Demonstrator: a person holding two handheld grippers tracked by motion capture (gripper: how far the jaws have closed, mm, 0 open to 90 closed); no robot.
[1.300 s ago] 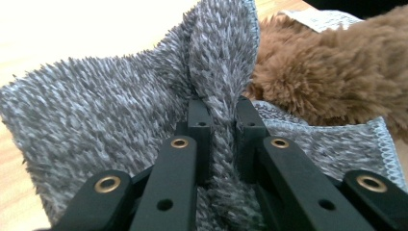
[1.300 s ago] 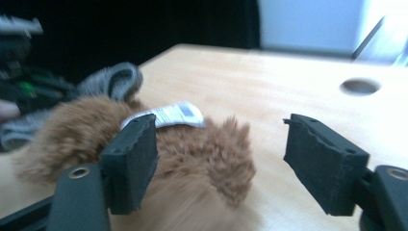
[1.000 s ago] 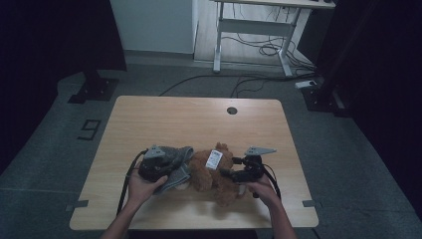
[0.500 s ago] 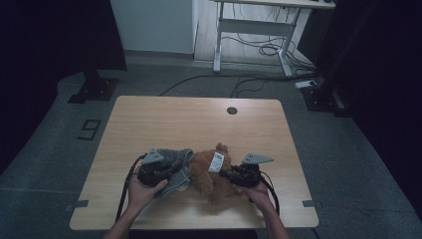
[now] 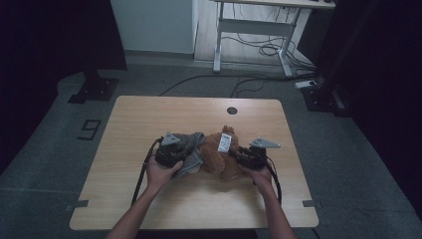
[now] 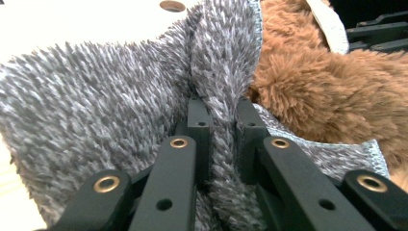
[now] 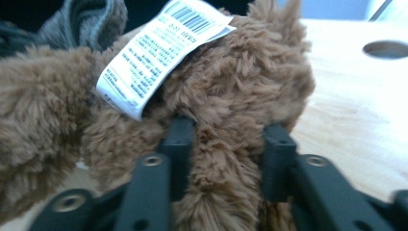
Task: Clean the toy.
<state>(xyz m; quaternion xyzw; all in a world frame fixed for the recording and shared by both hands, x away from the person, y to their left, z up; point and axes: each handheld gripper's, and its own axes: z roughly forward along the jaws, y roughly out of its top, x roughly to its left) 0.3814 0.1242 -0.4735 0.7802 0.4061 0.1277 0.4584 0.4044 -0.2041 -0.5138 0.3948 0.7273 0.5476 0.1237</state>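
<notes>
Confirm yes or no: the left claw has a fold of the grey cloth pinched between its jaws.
Yes: in the left gripper view, the left claw clamps a ridge of the fuzzy grey cloth between its two jaws.

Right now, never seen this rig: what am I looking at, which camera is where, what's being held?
No robot here: a person holds a two-jaw tool in each hand at a wooden table. The high view looks down from above the person's side. The other two pictures come from cameras riding on each tool, looking along its black jaws. On the table lie a brown plush toy with a white label and a grey fuzzy cloth against it. The left tool pinches a fold of the cloth; the right tool grips a tuft of the plush.
</notes>
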